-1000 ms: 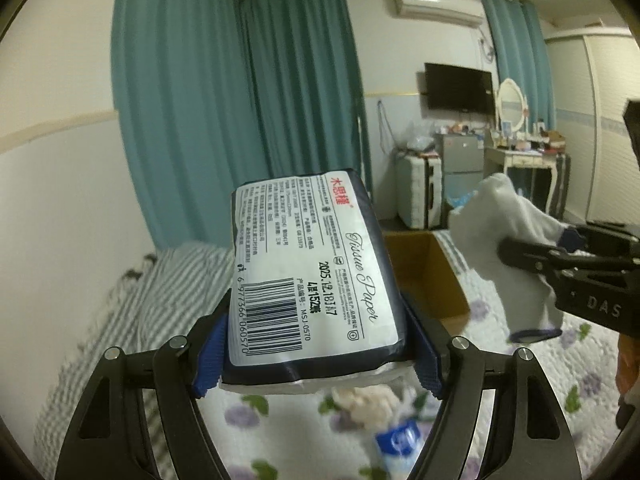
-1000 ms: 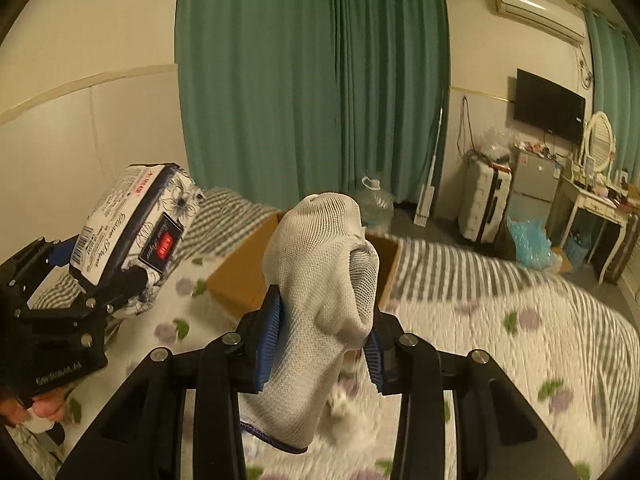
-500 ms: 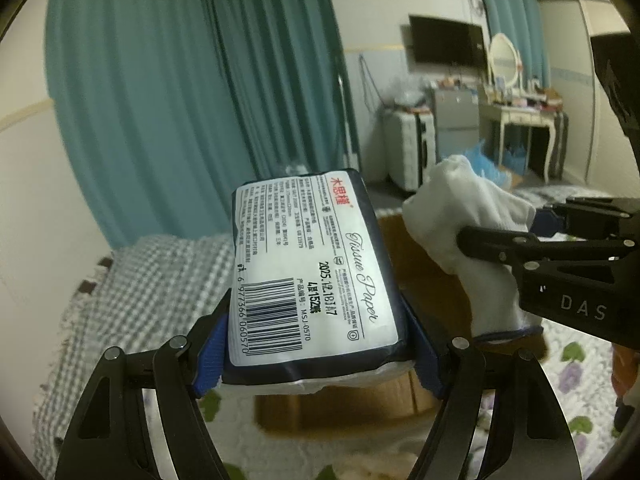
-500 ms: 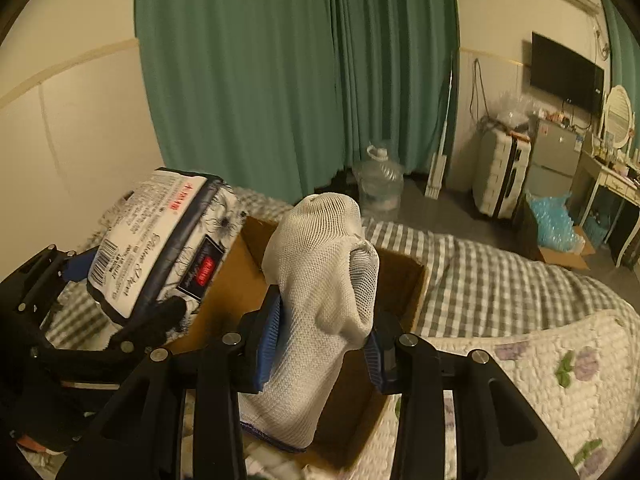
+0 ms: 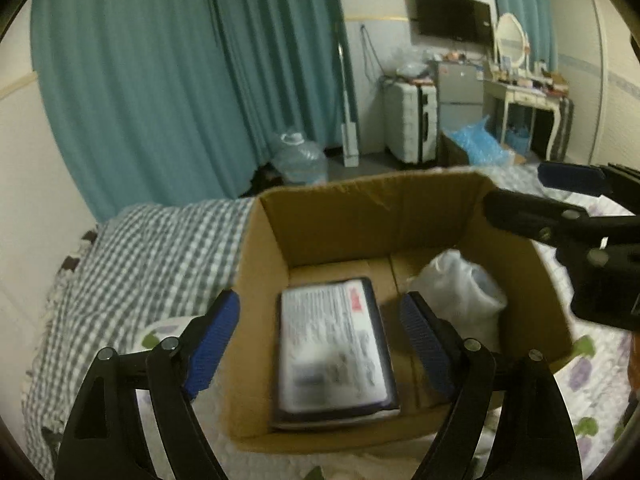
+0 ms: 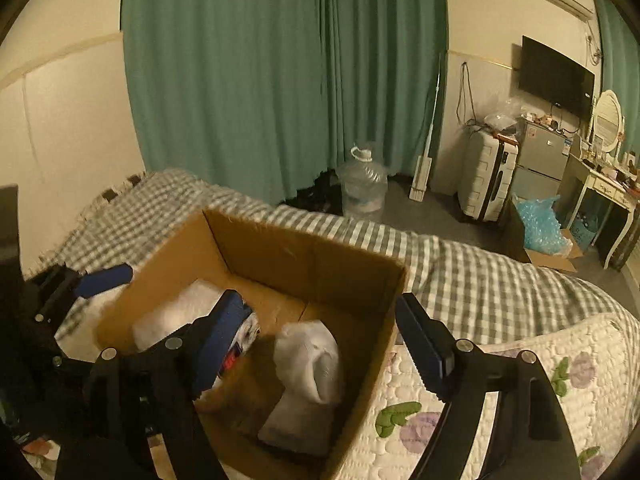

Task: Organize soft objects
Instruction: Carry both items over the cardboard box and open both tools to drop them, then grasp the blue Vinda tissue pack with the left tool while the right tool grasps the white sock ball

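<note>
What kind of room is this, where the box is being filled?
Most likely a bedroom in a home: the cardboard box sits on a bed, with a dressing table and wall-mounted television beyond.

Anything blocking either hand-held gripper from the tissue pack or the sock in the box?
Nothing visible. The cardboard box is open-topped. The tissue pack lies directly below the open left hand-held gripper, and the white sock lies below the open right hand-held gripper.

Motion blurs the printed label of the dark-edged tissue pack [image 5: 334, 346]; at nine o'clock, the right gripper's blue-padded finger [image 6: 218, 346] hides part of it.
</note>
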The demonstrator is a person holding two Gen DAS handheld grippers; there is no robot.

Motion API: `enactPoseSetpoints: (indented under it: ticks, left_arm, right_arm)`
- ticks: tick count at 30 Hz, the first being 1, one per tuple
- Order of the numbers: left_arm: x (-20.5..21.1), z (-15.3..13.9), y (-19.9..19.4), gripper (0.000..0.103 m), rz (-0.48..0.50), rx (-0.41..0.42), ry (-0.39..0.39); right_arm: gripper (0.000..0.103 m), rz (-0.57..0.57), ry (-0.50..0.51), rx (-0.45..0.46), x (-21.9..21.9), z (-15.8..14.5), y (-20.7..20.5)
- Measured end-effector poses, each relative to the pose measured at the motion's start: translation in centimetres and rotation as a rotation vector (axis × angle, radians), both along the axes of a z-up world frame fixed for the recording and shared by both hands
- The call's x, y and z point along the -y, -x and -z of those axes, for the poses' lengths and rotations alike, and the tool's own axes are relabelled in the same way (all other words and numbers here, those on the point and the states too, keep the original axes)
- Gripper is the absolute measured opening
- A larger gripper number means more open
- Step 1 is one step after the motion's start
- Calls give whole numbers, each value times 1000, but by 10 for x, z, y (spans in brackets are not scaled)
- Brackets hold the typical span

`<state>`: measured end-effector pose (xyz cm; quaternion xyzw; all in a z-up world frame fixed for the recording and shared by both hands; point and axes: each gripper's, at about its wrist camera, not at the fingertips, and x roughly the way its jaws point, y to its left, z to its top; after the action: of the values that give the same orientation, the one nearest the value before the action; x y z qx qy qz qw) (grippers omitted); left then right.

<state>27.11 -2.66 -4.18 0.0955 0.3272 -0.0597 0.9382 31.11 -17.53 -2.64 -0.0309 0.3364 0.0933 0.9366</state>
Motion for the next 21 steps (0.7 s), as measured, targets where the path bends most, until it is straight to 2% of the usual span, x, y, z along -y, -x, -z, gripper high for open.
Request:
enactPoseSetpoints:
  ticks: [5,9,12,14,17,21]
  left_arm:
    - [-4,-56,35,84,-21,77,16]
    - [-8,-109,84,84,-36,176,49]
    - [-9,-138,119,90,-38,223,93]
    - [-8,-146,140,90,-57,241,101]
    - [-6,-141,161,90,-98,231,96]
    - [-2,-114,183,90,-129,192,103]
  right_arm:
    - [80,14,-4,63,13,-51,37]
    - [89,11,-23,136,26,-106,77]
    - [98,0,-38,202,33,-141,115]
    - [102,-15,-41,237,37,-159,139]
    - [102,-45,-20,243,39,-170,166]
    - [102,-95,-9,205,45,-155,191]
